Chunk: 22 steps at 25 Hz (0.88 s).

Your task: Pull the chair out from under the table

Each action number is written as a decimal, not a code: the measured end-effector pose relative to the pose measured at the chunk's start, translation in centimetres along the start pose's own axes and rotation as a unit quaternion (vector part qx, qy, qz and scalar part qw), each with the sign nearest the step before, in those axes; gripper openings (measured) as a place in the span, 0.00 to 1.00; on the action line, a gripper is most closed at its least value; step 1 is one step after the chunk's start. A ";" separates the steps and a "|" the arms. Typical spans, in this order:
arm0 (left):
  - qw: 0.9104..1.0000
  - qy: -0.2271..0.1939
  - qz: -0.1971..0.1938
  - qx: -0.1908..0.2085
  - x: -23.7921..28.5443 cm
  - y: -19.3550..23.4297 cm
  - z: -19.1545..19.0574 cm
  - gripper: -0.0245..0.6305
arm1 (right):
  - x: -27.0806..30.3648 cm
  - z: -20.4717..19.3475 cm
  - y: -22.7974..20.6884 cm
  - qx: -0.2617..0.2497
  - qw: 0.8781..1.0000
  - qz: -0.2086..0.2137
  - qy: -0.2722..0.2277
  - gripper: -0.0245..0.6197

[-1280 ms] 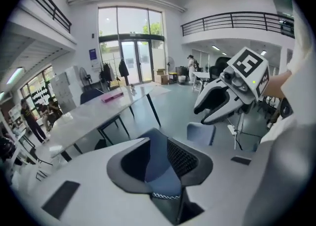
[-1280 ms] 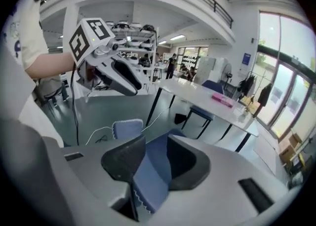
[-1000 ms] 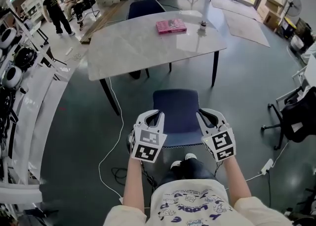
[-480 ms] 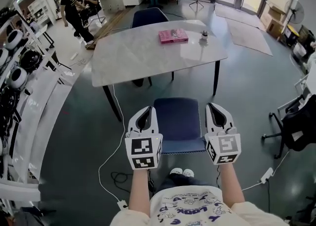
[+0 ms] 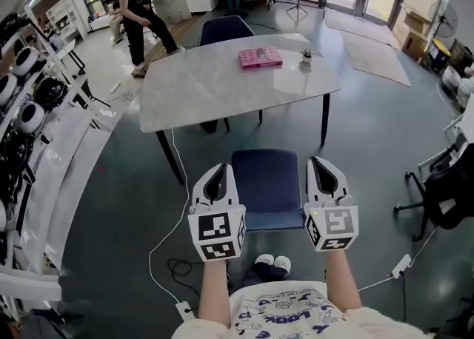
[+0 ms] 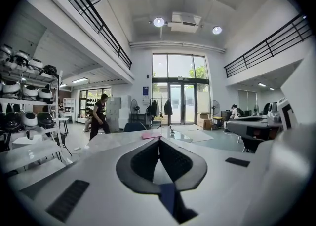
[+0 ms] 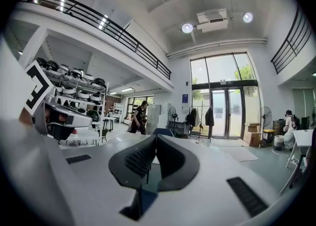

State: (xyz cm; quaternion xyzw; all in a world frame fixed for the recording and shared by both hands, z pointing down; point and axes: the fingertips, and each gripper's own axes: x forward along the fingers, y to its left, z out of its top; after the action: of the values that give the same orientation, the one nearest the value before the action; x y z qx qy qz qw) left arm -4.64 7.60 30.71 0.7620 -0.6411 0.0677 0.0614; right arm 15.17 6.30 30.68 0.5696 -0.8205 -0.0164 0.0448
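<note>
The blue chair (image 5: 268, 182) stands clear of the grey table (image 5: 229, 82), its seat just in front of the person's knees. My left gripper (image 5: 220, 171) hangs over the seat's left edge and my right gripper (image 5: 320, 163) over its right edge; neither touches the chair. Both point forward toward the table, roughly level. In the left gripper view the left gripper (image 6: 159, 140) has its jaws pressed together with nothing between them. The right gripper (image 7: 154, 137) in its own view is shut and empty as well.
A pink box (image 5: 260, 57) and a small jar (image 5: 305, 55) lie on the table. A second blue chair (image 5: 224, 29) stands at its far side. A person (image 5: 144, 8) walks at the back left. Helmet shelves (image 5: 29, 108) line the left, a black office chair (image 5: 448, 189) the right. A cable (image 5: 167, 234) runs over the floor.
Both grippers have risen from beside the chair seat and tipped up toward level, and their jaws have closed fully. The person in the background has walked to the right.
</note>
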 end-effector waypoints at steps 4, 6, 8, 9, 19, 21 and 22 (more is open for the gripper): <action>1.000 -0.003 0.002 -0.004 -0.3 0.0 0.2 0.07 | -0.5 0.3 -0.4 0.002 1.000 -0.010 -0.004 0.05; 1.000 -0.003 0.000 -0.005 -0.3 -0.3 0.2 0.07 | -0.8 0.2 -0.7 0.005 1.000 -0.012 -0.004 0.05; 1.000 -0.002 0.000 -0.005 -0.2 -0.7 0.1 0.07 | -1.0 0.2 -1.0 0.006 1.000 -0.012 -0.004 0.05; 1.000 -0.001 -0.001 -0.004 -0.2 -0.9 0.0 0.07 | -1.0 0.2 -1.1 0.006 1.000 -0.012 -0.004 0.05; 1.000 0.011 -0.010 0.001 -0.5 -1.5 -0.3 0.07 | -1.7 0.2 -1.5 0.011 1.000 -0.016 -0.001 0.05; 1.000 0.012 -0.010 0.003 -0.3 -1.6 -0.4 0.07 | -1.6 0.1 -1.7 0.012 1.000 -0.018 0.001 0.05; 1.000 0.012 -0.010 0.004 -0.3 -1.6 -0.3 0.07 | -1.5 0.1 -1.8 0.013 1.000 -0.019 0.001 0.05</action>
State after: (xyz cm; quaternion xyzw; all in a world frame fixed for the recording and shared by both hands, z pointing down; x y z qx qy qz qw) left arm -3.14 8.21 30.98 0.7680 -0.6321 0.0785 0.0667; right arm 17.40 7.10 30.38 0.5854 -0.8099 -0.0056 0.0376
